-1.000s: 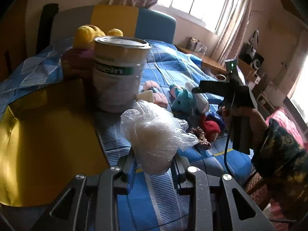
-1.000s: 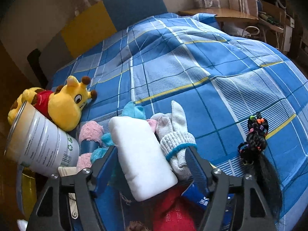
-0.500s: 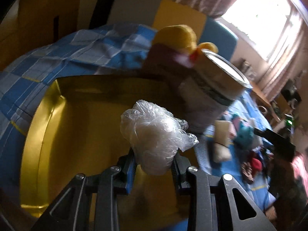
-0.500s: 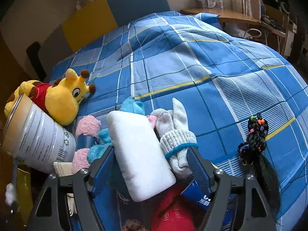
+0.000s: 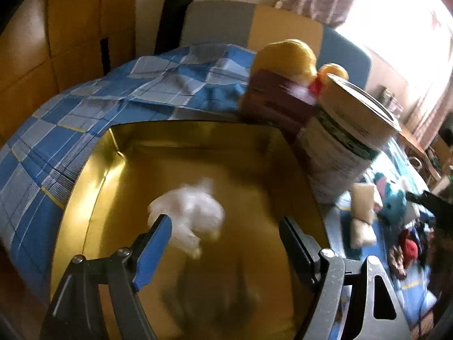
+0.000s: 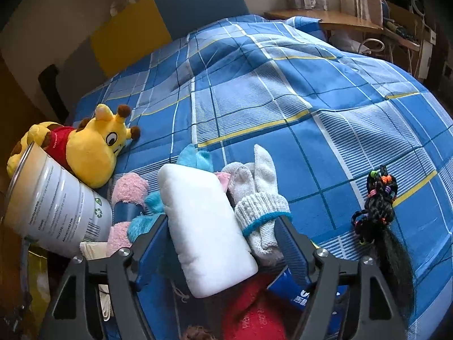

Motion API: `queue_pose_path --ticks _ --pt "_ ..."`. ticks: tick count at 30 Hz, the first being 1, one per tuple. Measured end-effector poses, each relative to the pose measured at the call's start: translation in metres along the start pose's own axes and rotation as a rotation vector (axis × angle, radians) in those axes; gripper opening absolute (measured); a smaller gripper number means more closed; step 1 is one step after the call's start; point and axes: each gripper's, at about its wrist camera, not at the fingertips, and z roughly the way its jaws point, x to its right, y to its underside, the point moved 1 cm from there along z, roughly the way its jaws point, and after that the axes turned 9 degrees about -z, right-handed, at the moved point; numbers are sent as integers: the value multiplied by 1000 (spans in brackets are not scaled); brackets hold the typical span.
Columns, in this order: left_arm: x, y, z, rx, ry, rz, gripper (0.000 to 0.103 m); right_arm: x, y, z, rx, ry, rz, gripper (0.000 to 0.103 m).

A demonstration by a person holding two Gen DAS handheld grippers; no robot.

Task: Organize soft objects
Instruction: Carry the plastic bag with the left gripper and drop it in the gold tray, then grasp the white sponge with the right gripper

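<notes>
My left gripper (image 5: 223, 219) hangs over a yellow bin (image 5: 93, 187) with its jaws opening. A crumpled clear plastic bag (image 5: 192, 212), blurred, is free of the blue pads and sits low inside the bin. My right gripper (image 6: 223, 218) stands wide over a pile of soft things on the bed. A white foam block (image 6: 203, 221) and a white knit glove (image 6: 263, 206) with a blue cuff lie between its fingers, and I see no squeeze on them. A pink sock (image 6: 128, 187), a blue plush (image 6: 195, 155) and a red cloth (image 6: 252, 311) lie around them.
A large tin (image 6: 53, 198) leans beside the bin, with a yellow giraffe plush (image 6: 93, 153) behind it. A black braided hairpiece (image 6: 376, 215) with coloured bands lies to the right on the blue checked bedcover (image 6: 283, 85). A headboard and a wooden desk stand beyond.
My left gripper swung from the bed over the yellow bin, then its jaws spread and the plastic bag dropped out of them. The right gripper stayed over the pile.
</notes>
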Motion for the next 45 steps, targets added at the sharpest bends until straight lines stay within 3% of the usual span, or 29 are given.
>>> queue_pose_path --ticks 6,10,16,22,23,24,29,33,37,41,45 --pt "21 21 -12 -45 83 34 79 1 0 -1 2 -3 10 73" --pt "34 28 -20 -49 106 60 79 4 -1 -8 28 -37 36 41" --pt "42 33 -27 -53 122 72 79 8 -2 -12 31 -29 55 42" --pt "49 41 -29 -64 122 94 79 -11 0 -6 8 65 -78 43" --pt "50 43 -29 -62 121 100 79 -14 0 -8 20 72 -98 28" --pt "52 44 -31 -57 119 109 79 -15 0 -11 31 64 -105 21" --pt "51 46 -35 -42 120 123 79 -11 2 -16 42 31 -77 20" --pt "45 45 -38 -36 122 119 79 3 2 -28 78 -116 39 20" --pt "35 42 -39 -36 130 95 79 6 -3 -34 88 -203 101 20" --pt "28 40 -38 -33 137 80 79 -6 -23 -40 98 -192 81 20" --pt "22 38 -39 -23 127 76 79 -44 -61 -49 125 -169 -5 20"
